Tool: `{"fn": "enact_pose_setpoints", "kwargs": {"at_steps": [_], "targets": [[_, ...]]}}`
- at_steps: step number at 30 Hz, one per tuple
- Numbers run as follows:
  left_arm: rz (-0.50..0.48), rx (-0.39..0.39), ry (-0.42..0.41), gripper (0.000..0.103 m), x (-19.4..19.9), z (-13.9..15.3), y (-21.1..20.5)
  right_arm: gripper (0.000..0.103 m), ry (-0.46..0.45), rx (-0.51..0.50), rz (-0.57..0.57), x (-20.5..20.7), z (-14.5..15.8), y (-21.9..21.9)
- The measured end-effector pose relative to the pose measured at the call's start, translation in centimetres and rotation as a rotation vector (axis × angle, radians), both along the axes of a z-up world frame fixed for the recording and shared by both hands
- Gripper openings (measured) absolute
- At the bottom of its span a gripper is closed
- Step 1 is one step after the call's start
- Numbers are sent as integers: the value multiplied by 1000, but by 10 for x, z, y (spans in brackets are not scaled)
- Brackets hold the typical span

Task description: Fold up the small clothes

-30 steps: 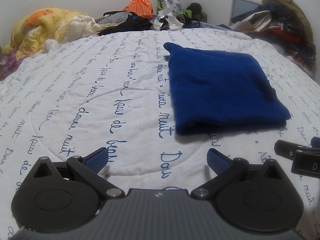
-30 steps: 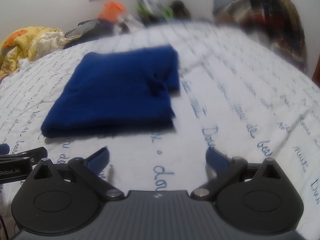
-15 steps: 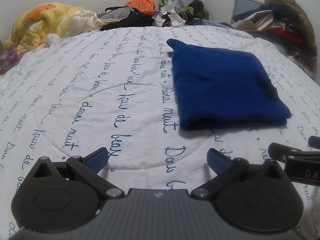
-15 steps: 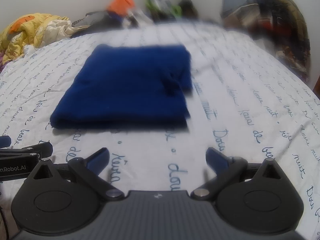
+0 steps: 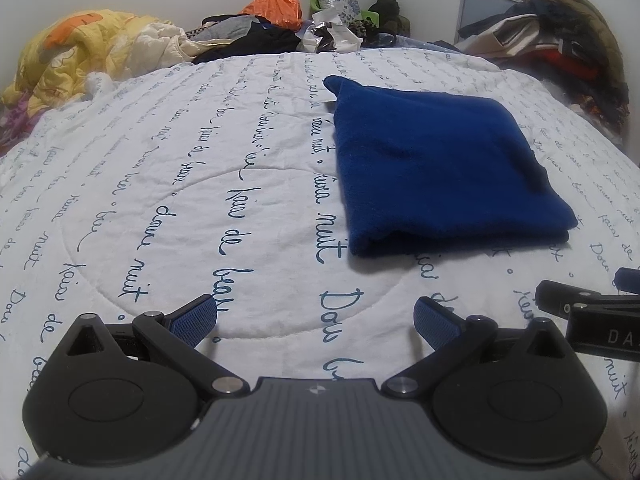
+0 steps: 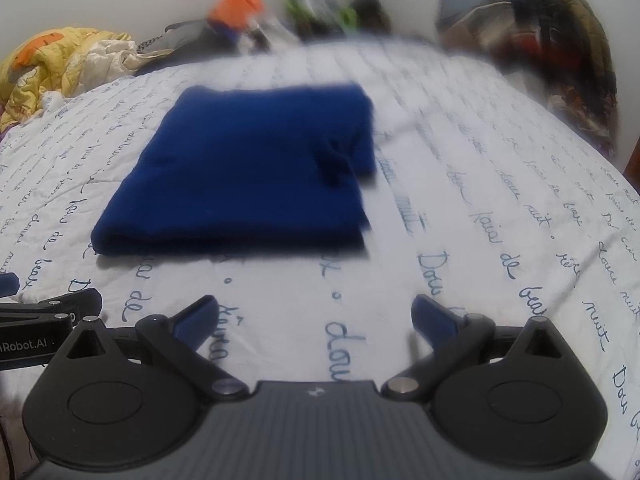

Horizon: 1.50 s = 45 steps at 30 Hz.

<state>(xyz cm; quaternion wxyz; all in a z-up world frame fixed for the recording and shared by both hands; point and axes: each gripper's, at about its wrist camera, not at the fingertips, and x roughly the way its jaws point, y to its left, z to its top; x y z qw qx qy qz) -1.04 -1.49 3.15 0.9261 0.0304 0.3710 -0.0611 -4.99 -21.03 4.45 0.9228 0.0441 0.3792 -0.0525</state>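
The blue garment (image 5: 444, 168) is lying folded on the bed (image 5: 160, 184), judged nearly finished, while the left gripper (image 5: 316, 320) and right gripper (image 6: 316, 318) are being held spread, gripping nothing.

A bed (image 5: 168, 184) is covered by a white quilted spread printed with lines of blue handwriting and stitched in a large circle. A folded dark blue garment (image 5: 436, 164) is laid flat on it, its thick folded edge turned toward the cameras. Along the far edge, a crumpled yellow quilt (image 5: 76, 60), an orange bag (image 5: 276, 4) and a heap of dark clothes (image 5: 264, 42) are piled.
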Motion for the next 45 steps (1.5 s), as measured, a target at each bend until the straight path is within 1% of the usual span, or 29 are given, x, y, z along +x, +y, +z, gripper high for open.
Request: {"fn": "enact_pose_setpoints", "kwargs": {"at_steps": [26,33,41,45], "targets": [[-5,3,-10,103,-2,2,-2,103,-4,15,-2,-1,0,-3],[-6,24,-21,103,-4,3,-4,103,-6,17,-3,-1,1,-4],[-13,5,-10,103,-2,4,-3,103,-10,20,2,-2,3,-5],[-21,4,-23,103,-3,6,-4,103,-16,21,7,-1,5,-4]]}}
